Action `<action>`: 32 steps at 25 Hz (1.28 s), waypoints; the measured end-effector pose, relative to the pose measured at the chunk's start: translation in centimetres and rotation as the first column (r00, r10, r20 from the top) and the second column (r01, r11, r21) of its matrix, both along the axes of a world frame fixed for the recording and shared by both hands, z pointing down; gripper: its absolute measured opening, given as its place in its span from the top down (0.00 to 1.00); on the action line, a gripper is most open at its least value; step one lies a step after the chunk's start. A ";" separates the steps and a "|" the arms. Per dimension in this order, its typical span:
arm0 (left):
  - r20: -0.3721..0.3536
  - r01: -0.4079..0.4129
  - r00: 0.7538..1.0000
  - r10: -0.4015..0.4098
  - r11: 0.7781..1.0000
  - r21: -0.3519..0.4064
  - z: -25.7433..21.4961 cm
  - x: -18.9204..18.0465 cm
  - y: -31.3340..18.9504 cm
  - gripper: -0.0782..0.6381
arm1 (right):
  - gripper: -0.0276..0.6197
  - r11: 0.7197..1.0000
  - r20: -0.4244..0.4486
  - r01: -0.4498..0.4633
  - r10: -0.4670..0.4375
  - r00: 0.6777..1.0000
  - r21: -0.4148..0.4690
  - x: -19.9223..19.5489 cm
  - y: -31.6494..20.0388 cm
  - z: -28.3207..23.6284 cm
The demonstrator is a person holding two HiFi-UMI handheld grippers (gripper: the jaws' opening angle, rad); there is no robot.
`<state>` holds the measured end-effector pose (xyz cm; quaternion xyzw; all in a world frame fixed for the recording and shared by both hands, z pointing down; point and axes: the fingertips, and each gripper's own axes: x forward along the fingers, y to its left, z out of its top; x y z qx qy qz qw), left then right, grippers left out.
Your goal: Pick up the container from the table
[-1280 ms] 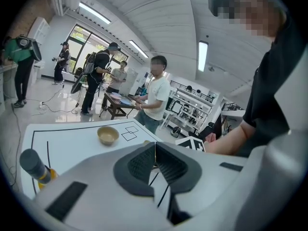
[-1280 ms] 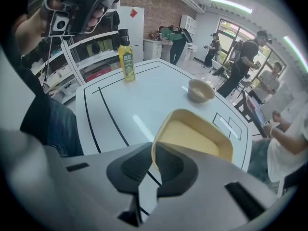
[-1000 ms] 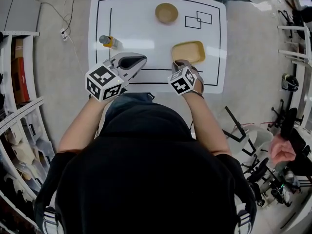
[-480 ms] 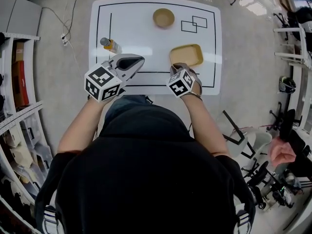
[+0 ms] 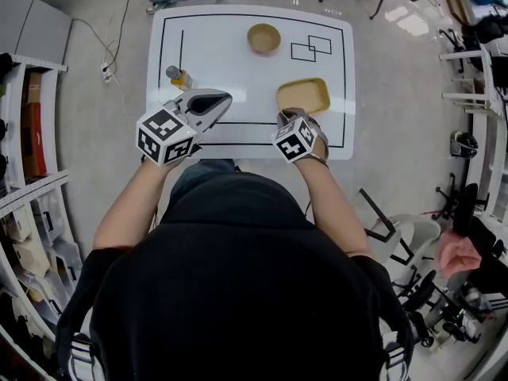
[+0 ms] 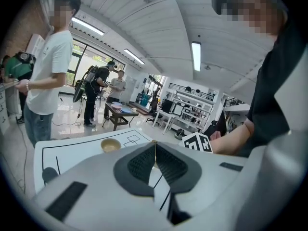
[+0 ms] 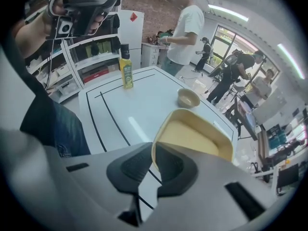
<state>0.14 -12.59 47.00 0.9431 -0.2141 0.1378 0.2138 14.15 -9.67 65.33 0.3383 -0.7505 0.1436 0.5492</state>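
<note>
The container (image 5: 302, 95) is a shallow yellow rectangular tray at the table's right front. My right gripper (image 5: 288, 117) is shut on its near rim. In the right gripper view the tray (image 7: 195, 136) tilts up and away from the pads (image 7: 168, 162), which pinch its edge, and it seems lifted off the white table (image 7: 139, 109). My left gripper (image 5: 225, 98) hovers over the table's front left, shut with nothing between its pads. In its own view the left gripper (image 6: 155, 150) shows both pads touching.
A round tan bowl (image 5: 263, 37) sits at the table's far middle. A small yellow bottle (image 5: 178, 75) stands at the left. Black lines and two overlapping rectangles (image 5: 310, 49) mark the white table (image 5: 230, 62). Shelves (image 5: 32, 133) line the left, and people stand beyond the table (image 6: 45, 76).
Both grippers have risen a little, and the yellow tray has come up with the right one. Both pairs of jaws stay as they were.
</note>
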 end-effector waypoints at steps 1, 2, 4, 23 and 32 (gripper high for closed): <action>0.000 0.000 1.000 0.000 1.000 0.005 -0.2 0.0 0.0 0.88 | 0.92 1.000 0.001 -0.002 0.002 1.000 0.006 0.1 -0.1 -0.3; 0.001 0.000 1.000 0.000 1.000 0.009 -0.3 0.0 0.1 0.88 | 0.92 1.000 0.001 -0.003 0.003 1.000 0.012 0.2 -0.1 -0.5; 0.003 0.000 1.000 0.000 1.000 0.014 -0.6 -0.2 0.5 0.88 | 0.92 1.000 0.000 -0.003 0.003 1.000 0.019 0.3 0.1 -1.0; 0.002 -0.006 1.000 0.006 0.997 0.071 -3.2 -0.4 2.1 0.88 | 0.92 0.997 -0.007 0.022 -0.021 1.000 0.080 -0.2 0.9 -5.0; 0.001 -0.004 1.000 0.004 0.996 0.086 -3.9 -0.5 2.9 0.88 | 0.92 0.995 -0.008 0.028 -0.027 1.000 0.093 -0.5 1.5 -5.9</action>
